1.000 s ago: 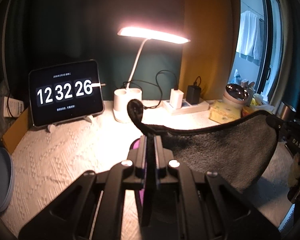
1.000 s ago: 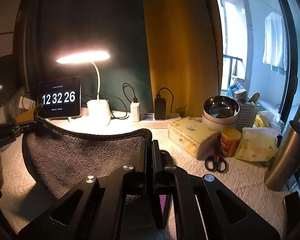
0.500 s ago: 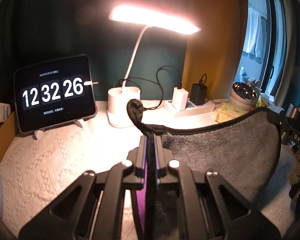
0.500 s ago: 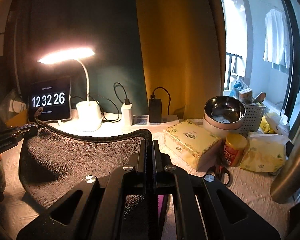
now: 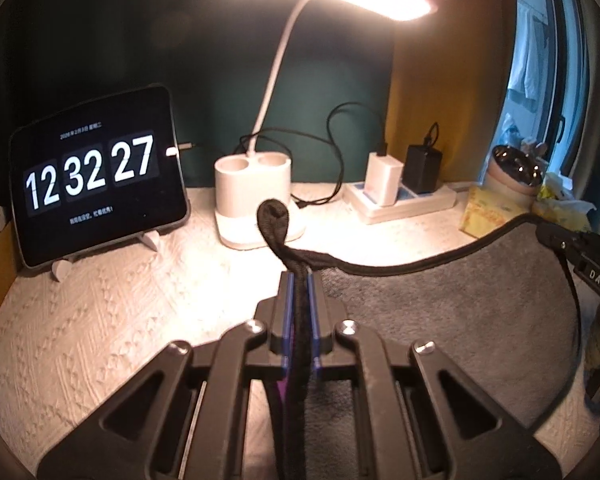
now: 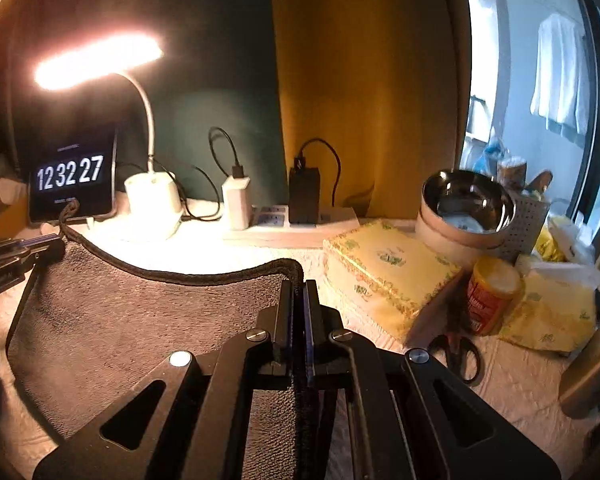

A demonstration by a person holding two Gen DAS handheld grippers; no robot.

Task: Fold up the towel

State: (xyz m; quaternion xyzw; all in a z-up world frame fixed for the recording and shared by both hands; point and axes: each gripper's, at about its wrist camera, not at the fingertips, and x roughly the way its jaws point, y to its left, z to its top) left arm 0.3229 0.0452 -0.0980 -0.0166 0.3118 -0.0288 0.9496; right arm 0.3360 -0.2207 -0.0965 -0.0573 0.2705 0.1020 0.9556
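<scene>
Left tool point(image 5: 299, 280): jaws together, clamped on a corner of the towel point(image 5: 440, 312); a black hanging loop point(image 5: 274, 216) stands up just ahead of the fingertips. Lower part of the pinched cloth is hidden between the fingers.

Right tool point(image 6: 299, 284): jaws together, clamped on the opposite corner of the towel point(image 6: 140, 320). In the left wrist view it point(image 5: 572, 248) shows only partly, cut off at the right edge.

Towel: grey, black-bound hem, held between the two tools; the hem sags in a curve between them. The body hangs down toward the table point(image 5: 100, 320); whether its lower edge touches the white textured cover cannot be told.

Ahead of left tool: white lamp base point(image 5: 254, 196), lamp head overexposed and cut off at the top. Ahead and left: tablet clock point(image 5: 96, 184) reading 12 32 27, small text below illegible. Ahead and right: power strip point(image 5: 404, 200) with white and black chargers.

Right of right tool: yellow tissue box point(image 6: 384, 272), steel bowl point(image 6: 468, 200), yellow-lidded jar point(image 6: 490, 292), and scissors point(image 6: 460, 356) partly hidden behind the tool's frame. Metal cylinder point(image 6: 592, 372) cut off at the frame edge.
</scene>
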